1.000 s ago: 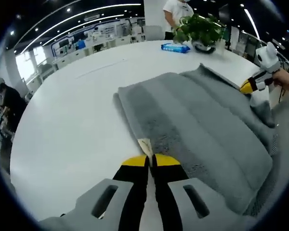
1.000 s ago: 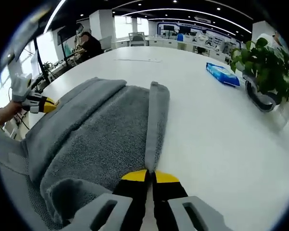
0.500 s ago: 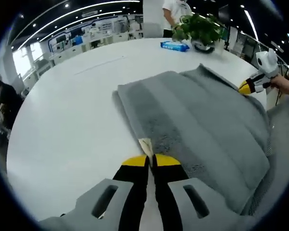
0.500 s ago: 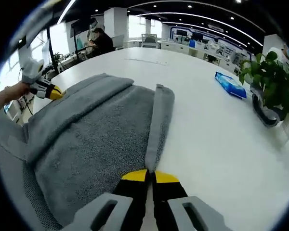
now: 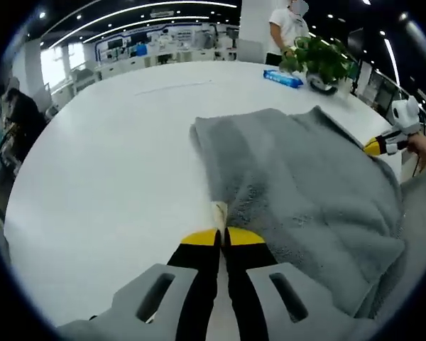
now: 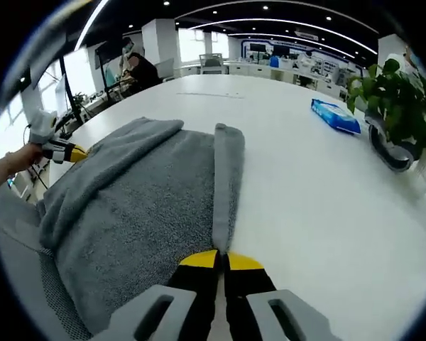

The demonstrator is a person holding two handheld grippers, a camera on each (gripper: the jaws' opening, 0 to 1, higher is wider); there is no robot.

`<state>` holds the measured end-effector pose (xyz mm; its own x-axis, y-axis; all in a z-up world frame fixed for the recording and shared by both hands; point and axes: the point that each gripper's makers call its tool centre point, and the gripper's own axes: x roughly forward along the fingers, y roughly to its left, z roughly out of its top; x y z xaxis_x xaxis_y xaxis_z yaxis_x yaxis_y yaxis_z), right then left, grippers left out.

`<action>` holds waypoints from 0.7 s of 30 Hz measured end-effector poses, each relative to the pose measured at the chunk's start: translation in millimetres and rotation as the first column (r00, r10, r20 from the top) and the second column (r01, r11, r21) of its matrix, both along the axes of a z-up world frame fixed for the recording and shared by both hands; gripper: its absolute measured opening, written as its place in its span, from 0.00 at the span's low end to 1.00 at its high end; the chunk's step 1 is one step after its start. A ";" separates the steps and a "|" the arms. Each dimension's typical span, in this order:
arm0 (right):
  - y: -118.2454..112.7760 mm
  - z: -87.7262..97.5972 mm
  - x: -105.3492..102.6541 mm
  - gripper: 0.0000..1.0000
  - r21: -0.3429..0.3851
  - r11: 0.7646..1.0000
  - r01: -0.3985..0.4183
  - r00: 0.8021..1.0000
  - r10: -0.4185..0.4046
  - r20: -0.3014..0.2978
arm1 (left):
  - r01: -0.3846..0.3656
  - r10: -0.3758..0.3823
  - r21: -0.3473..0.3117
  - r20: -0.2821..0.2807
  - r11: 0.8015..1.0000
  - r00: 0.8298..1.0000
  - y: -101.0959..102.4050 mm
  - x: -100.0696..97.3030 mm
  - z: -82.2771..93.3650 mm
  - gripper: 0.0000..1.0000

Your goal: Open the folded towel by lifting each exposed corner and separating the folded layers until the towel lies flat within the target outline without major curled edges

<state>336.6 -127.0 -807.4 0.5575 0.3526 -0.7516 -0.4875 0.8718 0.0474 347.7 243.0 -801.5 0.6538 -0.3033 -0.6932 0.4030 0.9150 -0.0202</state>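
Observation:
A grey towel (image 5: 298, 185) lies spread on the white round table (image 5: 106, 163), its near part hanging over the table edge. My left gripper (image 5: 222, 234) is shut on the towel's corner, where a pale label shows. In the right gripper view the same towel (image 6: 142, 199) has a narrow folded strip along its right side, and my right gripper (image 6: 221, 257) is shut on the near end of that strip. The right gripper (image 5: 385, 144) also appears at the right of the left gripper view, and the left gripper (image 6: 57, 150) at the left of the right gripper view, each held by a hand.
A potted plant (image 6: 397, 106) and a blue packet (image 6: 335, 116) stand on the far side of the table. A grey mesh chair (image 6: 28, 241) sits below the towel's hanging edge. People stand and sit in the background (image 5: 287, 28).
Both views have shifted slightly. The fold at the towel's left side has flattened out, and the towel has been drawn wider between the two grippers.

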 end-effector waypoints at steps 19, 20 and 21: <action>-0.9 0.3 1.3 0.00 -0.004 1.000 -0.007 1.000 0.007 0.001 | -0.038 0.038 0.151 -0.001 0.988 0.999 45.1 -5.8 0.6 0.02; -0.9 0.3 1.4 0.00 -0.004 1.000 -0.007 1.000 0.007 0.001 | -0.042 0.043 0.161 0.000 0.986 0.999 48.8 -6.5 0.7 0.02; -1.1 0.3 1.2 0.00 -0.004 1.000 -0.006 1.000 0.006 0.002 | -0.047 0.048 0.166 0.000 0.985 0.999 51.6 -6.7 0.8 0.02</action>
<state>337.8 -128.1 -807.1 0.5567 0.3531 -0.7520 -0.4930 0.8689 0.0430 341.0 294.6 -800.7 0.6620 -0.1529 -0.7338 0.3594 0.9238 0.1318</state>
